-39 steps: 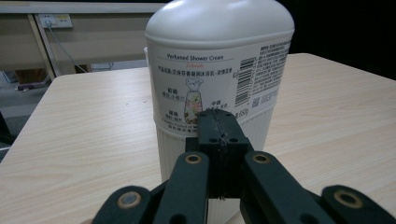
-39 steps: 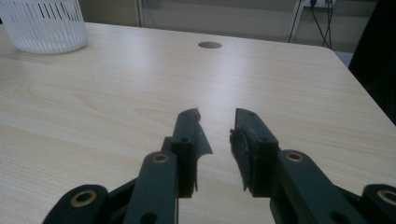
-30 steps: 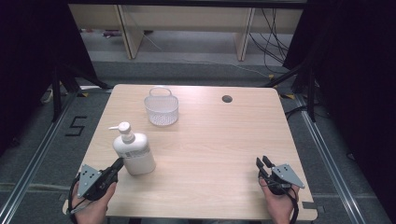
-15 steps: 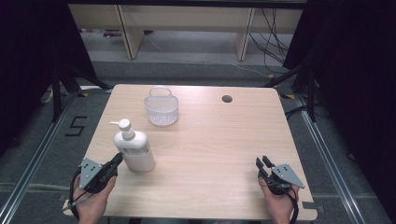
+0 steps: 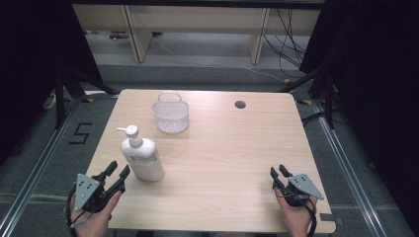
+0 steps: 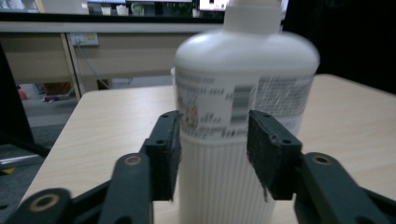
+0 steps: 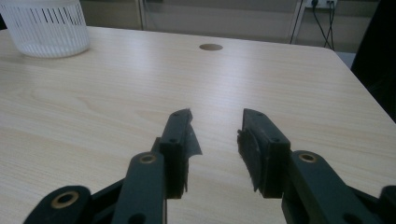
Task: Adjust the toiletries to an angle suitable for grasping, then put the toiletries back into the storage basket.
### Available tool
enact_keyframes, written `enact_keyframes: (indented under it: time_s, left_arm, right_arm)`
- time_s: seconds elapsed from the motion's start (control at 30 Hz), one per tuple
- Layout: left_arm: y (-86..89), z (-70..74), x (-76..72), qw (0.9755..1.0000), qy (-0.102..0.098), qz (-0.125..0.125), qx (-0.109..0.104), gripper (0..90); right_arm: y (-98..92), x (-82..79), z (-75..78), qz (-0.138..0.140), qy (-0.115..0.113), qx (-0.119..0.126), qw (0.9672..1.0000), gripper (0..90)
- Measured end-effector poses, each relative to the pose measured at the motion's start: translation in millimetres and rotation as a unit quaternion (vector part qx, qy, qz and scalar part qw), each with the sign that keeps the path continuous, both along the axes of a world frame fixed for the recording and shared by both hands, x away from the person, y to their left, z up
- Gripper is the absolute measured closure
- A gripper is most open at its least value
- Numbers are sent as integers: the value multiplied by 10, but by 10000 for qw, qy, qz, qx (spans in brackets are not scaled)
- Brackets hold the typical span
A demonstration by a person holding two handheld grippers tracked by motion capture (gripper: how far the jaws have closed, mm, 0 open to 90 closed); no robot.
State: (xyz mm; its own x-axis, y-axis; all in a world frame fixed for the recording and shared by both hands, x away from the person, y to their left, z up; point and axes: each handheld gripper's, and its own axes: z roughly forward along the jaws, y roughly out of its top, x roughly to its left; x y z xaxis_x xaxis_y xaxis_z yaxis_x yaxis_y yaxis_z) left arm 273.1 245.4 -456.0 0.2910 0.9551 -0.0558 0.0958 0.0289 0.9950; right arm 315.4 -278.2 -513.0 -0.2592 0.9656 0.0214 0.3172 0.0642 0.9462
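A white pump bottle stands upright on the table's near left part. In the left gripper view the bottle looms close, its barcode label facing the camera. My left gripper is open just left of the bottle's base, and the jaws stand apart in front of its lower body without closing on it. My right gripper rests open near the front right edge, with nothing between its fingers. A white slatted basket sits empty behind the bottle, and the same basket appears at the far left of the right gripper view.
The wooden table has a round cable hole at the back right, also visible as a hole in the right gripper view. Dark curtains flank both sides. Shelving and cables lie beyond the far edge.
The left hand and its gripper have shifted slightly by the bottle's base. The bottle, basket and right gripper have stayed in place.
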Motion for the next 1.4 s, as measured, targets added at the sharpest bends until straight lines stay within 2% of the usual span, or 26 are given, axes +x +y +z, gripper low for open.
enact_keyframes:
  time_s: [0.03, 0.07, 0.1, 0.17, 0.2, 0.23, 0.27, 0.33, 0.5, 0.7, 0.93, 0.97, 1.0, 1.07, 1.1, 1.17, 1.2, 1.37, 1.4]
  left_arm:
    - [-21, 48, -21, 10000, 11, 25, 44, 449]
    - [-21, 48, -21, 10000, 11, 25, 44, 426]
    - [-40, 87, -25, 10000, -75, 17, 36, 426]
    - [-86, 151, -41, 9999, -117, 64, 36, 396]
    - [-103, 176, -39, 9999, -132, 50, 21, 395]
    - [-117, 197, -30, 9999, -151, 27, -8, 397]
    - [-122, 216, -19, 9998, -172, 8, 22, 401]
    - [-146, 244, -13, 9998, -186, 20, 9, 407]
    - [-191, 300, 18, 9998, -196, 21, -19, 409]
    - [-260, 372, 131, 9998, -194, 98, -20, 418]
    - [-282, 443, 201, 9995, -305, 95, 14, 475]
    - [-292, 471, 216, 9995, -303, 100, 24, 481]
    - [-292, 471, 216, 9995, -303, 100, 24, 487]
    - [-303, 494, 242, 9995, -298, 113, 8, 493]
    - [-311, 504, 255, 9994, -306, 127, 24, 496]
    - [-331, 523, 281, 9994, -309, 130, 22, 504]
    - [-341, 544, 308, 9994, -319, 157, 33, 510]
    - [-353, 577, 346, 9993, -310, 201, 32, 530]
    - [-360, 583, 357, 9994, -288, 192, 60, 536]
  right_arm:
    - [-11, 14, -6, 28, -125, -76, 9999, 620]
    - [-11, 14, -6, 28, -125, -76, 9999, 620]
    - [6, -3, 0, -14, 14, 13, 10000, 618]
    - [-11, 6, 0, 36, -8, -55, 10000, 613]
    - [-10, 13, -6, 28, -125, -62, 9999, 612]
    - [1, 5, -7, -12, -37, -49, 10000, 611]
    - [-7, 21, -12, 11, -123, -132, 9998, 610]
    - [-7, 4, -3, 70, -76, -77, 9999, 609]
    - [-14, 27, -13, 87, -125, -70, 9999, 603]
    - [-18, 25, -7, 104, -63, -75, 9999, 596]
    - [-20, 19, -1, 50, -35, -110, 9999, 594]
    - [4, 18, -9, 12, -20, 29, 10000, 594]
    - [4, 18, -9, 12, -20, 29, 10000, 594]
    - [2, 22, -9, 11, -58, -39, 10000, 593]
    - [-14, 32, -8, 48, -121, -155, 9998, 592]
    - [-14, 31, -9, 36, -132, -146, 9998, 592]
    - [6, 16, -10, -13, -58, -5, 10000, 591]
    - [8, 17, -9, -4, -35, 1, 10000, 590]
    - [-15, 33, -8, 55, -125, -157, 9998, 590]
